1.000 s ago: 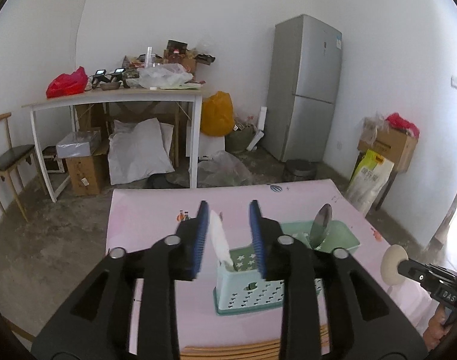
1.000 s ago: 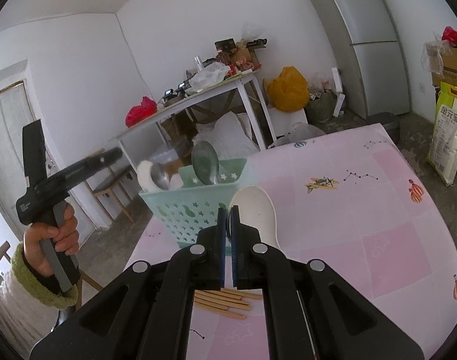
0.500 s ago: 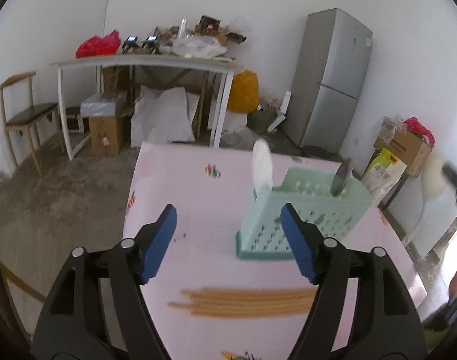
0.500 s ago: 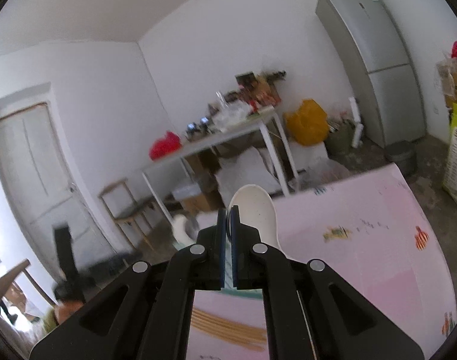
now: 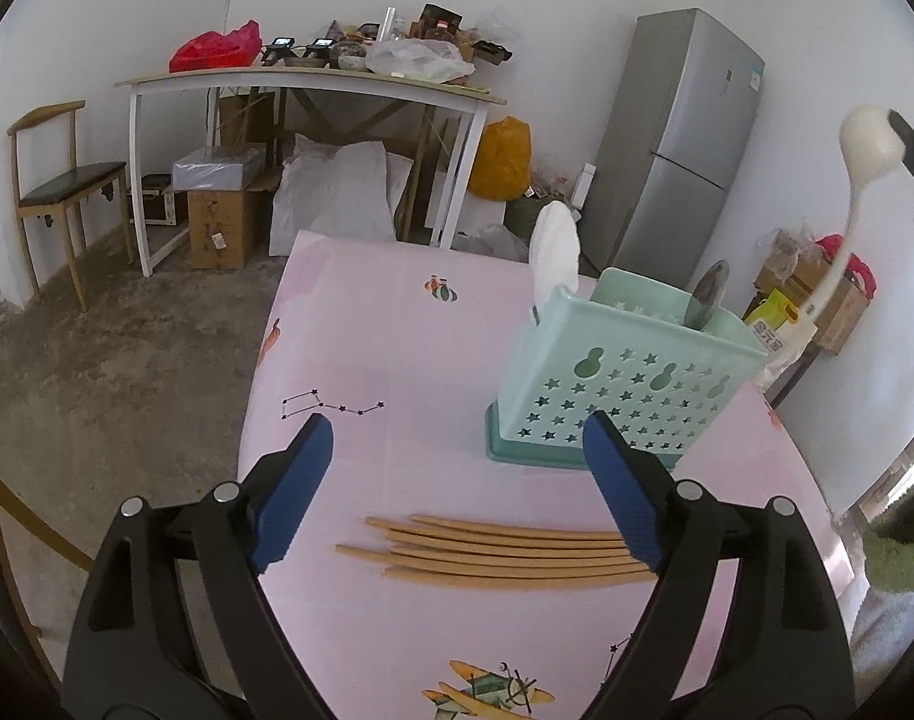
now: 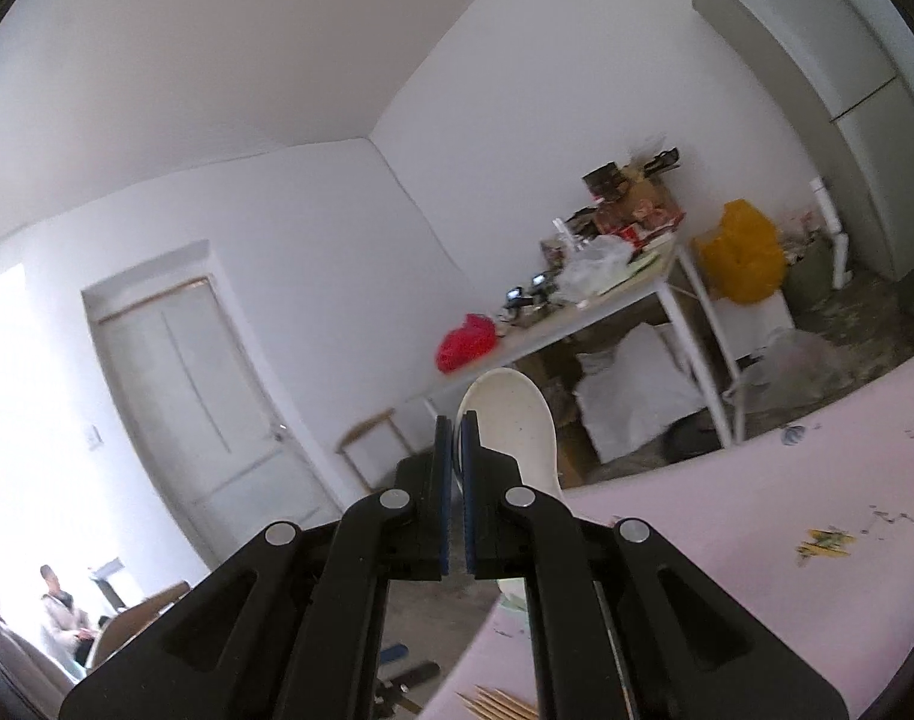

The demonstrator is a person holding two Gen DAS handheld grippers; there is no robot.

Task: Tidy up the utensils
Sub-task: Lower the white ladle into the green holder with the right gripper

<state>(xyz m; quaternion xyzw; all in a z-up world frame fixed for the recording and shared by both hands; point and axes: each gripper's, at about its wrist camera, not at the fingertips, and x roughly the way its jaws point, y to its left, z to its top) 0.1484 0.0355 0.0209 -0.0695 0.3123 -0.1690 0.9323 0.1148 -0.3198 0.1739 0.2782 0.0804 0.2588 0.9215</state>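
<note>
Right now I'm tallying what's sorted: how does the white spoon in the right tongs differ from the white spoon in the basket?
The held white spoon is raised in the air, pinched by the shut right tongs; the basket spoon stands free in the green basket, bowl up. Both look white.

Mint-green star-perforated plastic caddy point(image 5: 628, 384) stands upright, holding white spoon point(image 5: 554, 252) and metal spoon point(image 5: 706, 294); wooden chopsticks point(image 5: 493, 552) lie near.
</note>
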